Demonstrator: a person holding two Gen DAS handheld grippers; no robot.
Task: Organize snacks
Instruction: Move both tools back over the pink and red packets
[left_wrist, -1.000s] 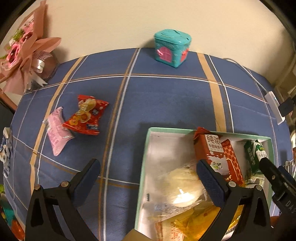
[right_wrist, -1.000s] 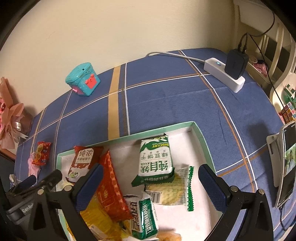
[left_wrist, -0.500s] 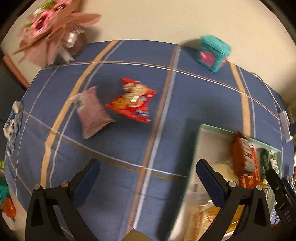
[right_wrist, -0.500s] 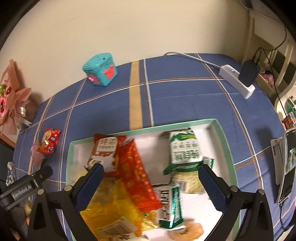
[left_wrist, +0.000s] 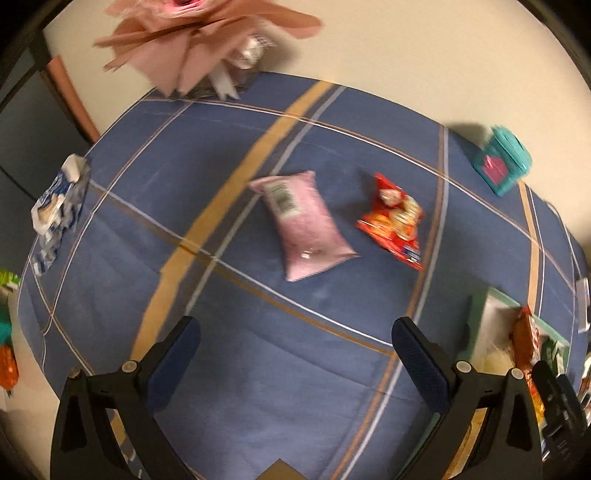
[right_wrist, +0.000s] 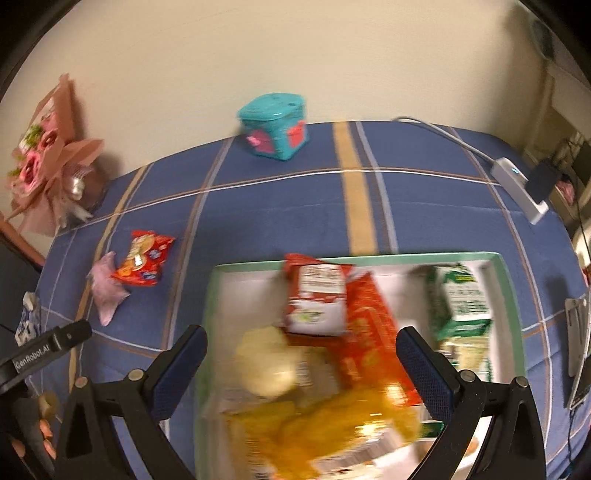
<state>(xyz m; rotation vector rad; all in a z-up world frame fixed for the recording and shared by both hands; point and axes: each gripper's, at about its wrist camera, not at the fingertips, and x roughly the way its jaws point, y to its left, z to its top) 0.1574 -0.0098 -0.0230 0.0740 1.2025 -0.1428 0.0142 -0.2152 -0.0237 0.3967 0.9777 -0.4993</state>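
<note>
Jaws of left gripper (left_wrist: 295, 354) stand wide, empty, above bare blue plaid cloth (left_wrist: 258, 387). View has swung left since a second ago: tray (left_wrist: 480, 317) now only at lower right edge, pink packet (left_wrist: 306, 225) and red packet (left_wrist: 395, 221) now mid-frame. Right gripper (right_wrist: 301, 360) also wide, empty, low over tray (right_wrist: 511, 295); green packet (right_wrist: 461, 299) now at right. Teal box (right_wrist: 275, 131) at far wall.

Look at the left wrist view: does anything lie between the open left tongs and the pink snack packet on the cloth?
Nothing visible does. Only bare blue cloth lies between the left tongs and the pink packet. The red packet sits beside it, toward the tray, not in the path.
</note>
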